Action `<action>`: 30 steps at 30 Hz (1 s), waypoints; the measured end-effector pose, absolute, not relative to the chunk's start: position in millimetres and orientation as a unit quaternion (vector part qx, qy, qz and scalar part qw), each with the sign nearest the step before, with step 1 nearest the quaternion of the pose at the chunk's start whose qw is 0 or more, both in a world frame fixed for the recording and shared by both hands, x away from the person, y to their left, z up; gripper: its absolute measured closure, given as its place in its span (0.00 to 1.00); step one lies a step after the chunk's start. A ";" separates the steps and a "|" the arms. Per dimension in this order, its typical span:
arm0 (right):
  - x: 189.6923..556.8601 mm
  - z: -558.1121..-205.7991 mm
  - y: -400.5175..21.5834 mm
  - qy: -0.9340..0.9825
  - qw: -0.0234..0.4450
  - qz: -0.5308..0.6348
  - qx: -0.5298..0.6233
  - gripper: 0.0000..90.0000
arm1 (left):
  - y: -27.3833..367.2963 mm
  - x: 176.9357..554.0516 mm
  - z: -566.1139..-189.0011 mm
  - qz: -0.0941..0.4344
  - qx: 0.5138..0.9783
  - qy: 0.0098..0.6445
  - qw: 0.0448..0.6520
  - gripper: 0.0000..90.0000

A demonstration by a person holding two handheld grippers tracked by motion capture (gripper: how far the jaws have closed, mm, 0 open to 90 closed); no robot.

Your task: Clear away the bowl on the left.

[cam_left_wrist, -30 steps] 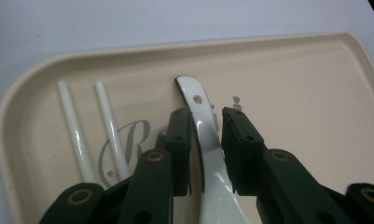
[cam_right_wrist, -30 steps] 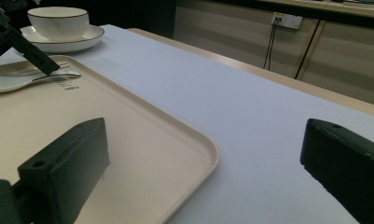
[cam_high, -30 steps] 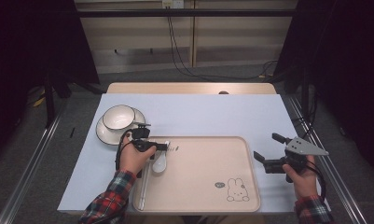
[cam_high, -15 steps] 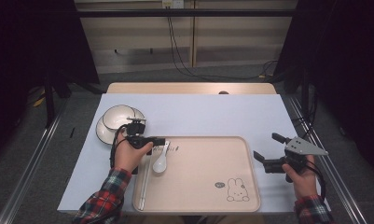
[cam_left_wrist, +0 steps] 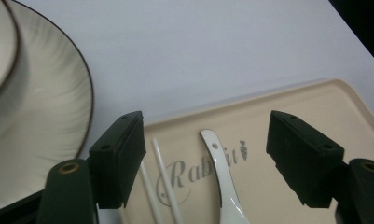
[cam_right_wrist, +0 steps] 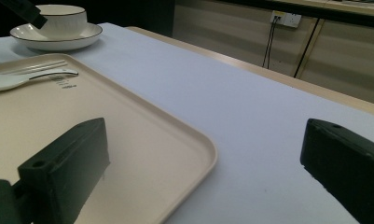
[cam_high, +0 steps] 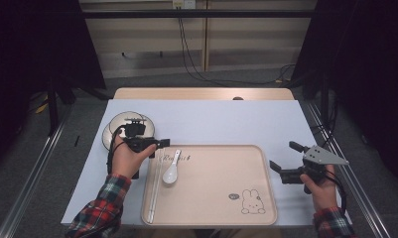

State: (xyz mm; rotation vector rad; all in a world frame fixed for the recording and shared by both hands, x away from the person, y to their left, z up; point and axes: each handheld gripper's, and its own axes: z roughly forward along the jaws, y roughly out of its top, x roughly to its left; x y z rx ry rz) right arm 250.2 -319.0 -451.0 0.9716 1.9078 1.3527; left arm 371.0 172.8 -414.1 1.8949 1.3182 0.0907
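The left gripper, just opened wide and empty, is held above a white ceramic spoon on the beige plastic tray, while the right gripper is held wide open.

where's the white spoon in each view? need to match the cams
High view: the spoon lies in the tray's left part, bowl toward the person, right of the chopsticks.
Left gripper view: spoon at bottom centre, handle pointing up, between the open jaws.
Right gripper view: spoon at far left edge, on the tray.
Shared landmark: the beige tray; its "Rabbit" lettering sits by the spoon handle.
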 end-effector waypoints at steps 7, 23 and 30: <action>249.8 -450.8 -319.5 0.718 0.299 0.509 0.369 0.01 | 183.4 372.5 -405.2 0.049 0.747 0.523 0.407 0.28; 248.2 -449.2 -319.9 0.715 0.304 0.511 0.367 0.00 | 200.2 370.2 -396.2 0.058 0.739 0.535 0.406 0.25; 248.5 -449.4 -319.8 0.715 0.306 0.510 0.368 0.00 | 207.8 370.1 -395.8 0.062 0.735 0.541 0.404 0.23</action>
